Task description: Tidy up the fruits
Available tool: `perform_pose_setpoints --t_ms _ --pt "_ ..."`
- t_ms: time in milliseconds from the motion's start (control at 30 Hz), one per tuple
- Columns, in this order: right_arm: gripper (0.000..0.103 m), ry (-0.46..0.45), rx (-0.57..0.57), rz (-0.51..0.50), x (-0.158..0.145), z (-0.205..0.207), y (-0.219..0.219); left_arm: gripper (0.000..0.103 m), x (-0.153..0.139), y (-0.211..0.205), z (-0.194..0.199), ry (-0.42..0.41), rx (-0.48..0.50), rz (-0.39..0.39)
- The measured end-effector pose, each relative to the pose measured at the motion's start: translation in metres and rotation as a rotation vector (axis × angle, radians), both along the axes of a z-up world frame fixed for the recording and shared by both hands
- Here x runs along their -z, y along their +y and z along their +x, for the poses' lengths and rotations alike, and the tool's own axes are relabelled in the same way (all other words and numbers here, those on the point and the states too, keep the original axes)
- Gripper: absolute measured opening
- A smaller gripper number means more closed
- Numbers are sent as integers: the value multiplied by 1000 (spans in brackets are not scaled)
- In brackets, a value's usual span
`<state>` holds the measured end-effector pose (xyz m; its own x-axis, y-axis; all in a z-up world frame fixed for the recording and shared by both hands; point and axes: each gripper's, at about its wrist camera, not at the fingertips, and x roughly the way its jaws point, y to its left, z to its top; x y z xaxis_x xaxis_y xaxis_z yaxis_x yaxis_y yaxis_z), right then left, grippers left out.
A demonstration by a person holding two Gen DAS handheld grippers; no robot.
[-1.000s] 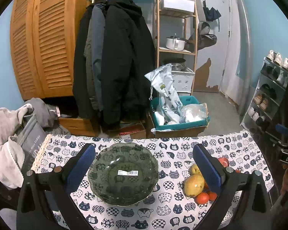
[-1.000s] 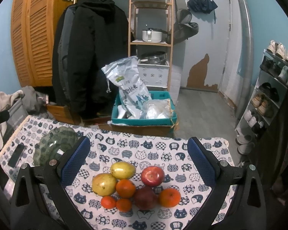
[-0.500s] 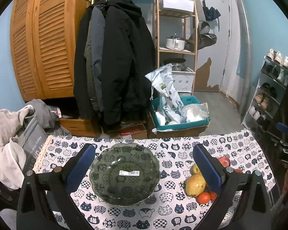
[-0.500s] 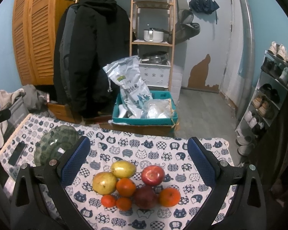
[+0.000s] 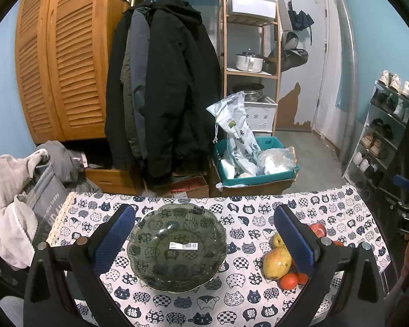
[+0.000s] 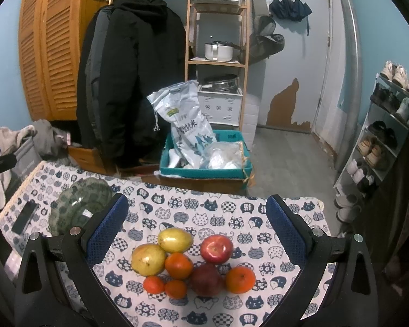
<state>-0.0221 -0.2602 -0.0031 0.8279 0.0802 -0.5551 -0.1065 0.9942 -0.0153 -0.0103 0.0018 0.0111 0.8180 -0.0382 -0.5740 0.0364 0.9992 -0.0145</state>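
The left gripper is hovering above the counter, which is covered by a white cloth printed with dark blue cats. Its blue-padded fingers are standing wide apart and are holding nothing. The dark green scalloped glass bowl is lying between the two fingers in the left wrist view, empty, with a white barcode sticker showing at its centre. It is sitting on the cloth, not touching either pad.

The right gripper is hovering over the fruit cluster, its blue-padded fingers also spread wide and gripping nothing. All fruits are lying on the cloth between and below the fingers in the right wrist view:

- The yellow-green pear is lying at the left of the cluster, touching the smaller yellow pear behind it.
- The bright red apple is sitting at the rear right.
- The dark red apple is sitting directly in front of it.
- The medium orange tangerine is occupying the centre.
- The large orange tangerine is lying at the front right.
- Two small tangerines are lying at the front left, side by side.

The bowl is standing well to the left of the fruit. A black phone is lying on the cloth just beyond the bowl at the far left.
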Motion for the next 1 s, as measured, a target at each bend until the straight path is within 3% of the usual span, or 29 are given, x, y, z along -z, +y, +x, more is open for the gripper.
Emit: perform_pose_setpoints --t_ms 1000 --pt "100 -3 -2 -2 -1 -1 2 103 1 1 -3 -1 0 -1"
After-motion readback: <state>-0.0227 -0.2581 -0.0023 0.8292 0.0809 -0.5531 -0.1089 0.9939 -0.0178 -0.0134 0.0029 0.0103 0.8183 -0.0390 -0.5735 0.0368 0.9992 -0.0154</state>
